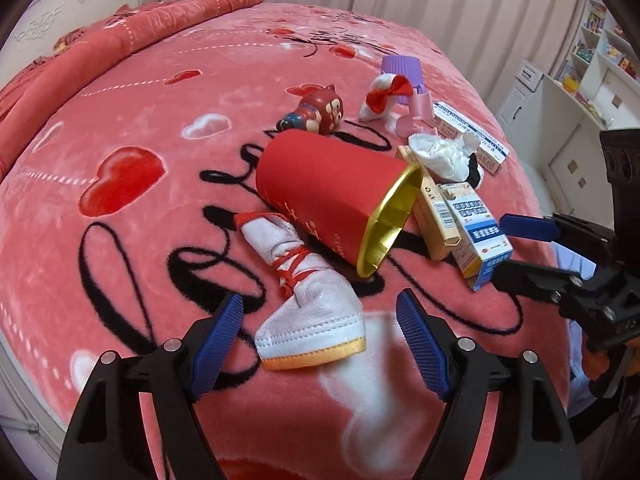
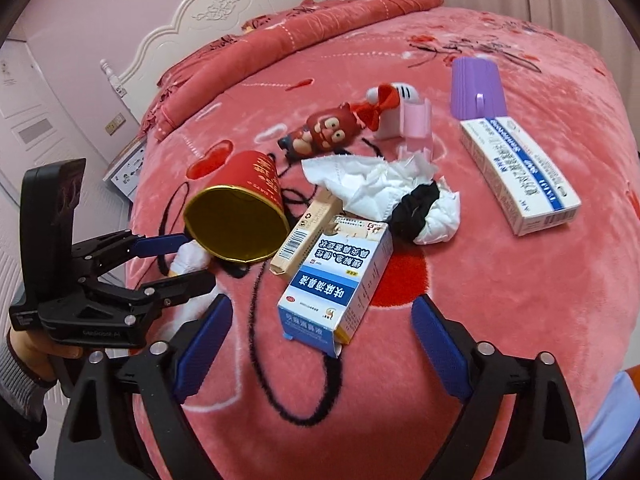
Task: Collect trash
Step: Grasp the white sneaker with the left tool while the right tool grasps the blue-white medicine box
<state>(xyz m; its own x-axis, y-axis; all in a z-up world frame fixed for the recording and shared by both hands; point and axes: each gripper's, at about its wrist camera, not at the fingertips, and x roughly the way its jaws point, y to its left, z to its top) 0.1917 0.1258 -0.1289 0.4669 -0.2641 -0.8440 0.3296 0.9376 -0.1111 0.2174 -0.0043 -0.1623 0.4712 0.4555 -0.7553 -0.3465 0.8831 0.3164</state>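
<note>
On the pink bed (image 2: 500,320) everything is still lying loose; nothing looks collected yet. The red tub (image 1: 332,196) is lying tipped over, empty, beside 3 medicine boxes and the crumpled tissue (image 2: 372,184). The left hand-held gripper (image 1: 320,332) is hanging open around the white pouch (image 1: 308,312), the right hand-held gripper (image 2: 322,332) open over the blue-and-white box (image 2: 340,280), neither gripping.

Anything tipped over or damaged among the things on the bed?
Yes. The red cup lies on its side, gold mouth toward the boxes. The blue-and-white box has an end flap hanging open.
</note>
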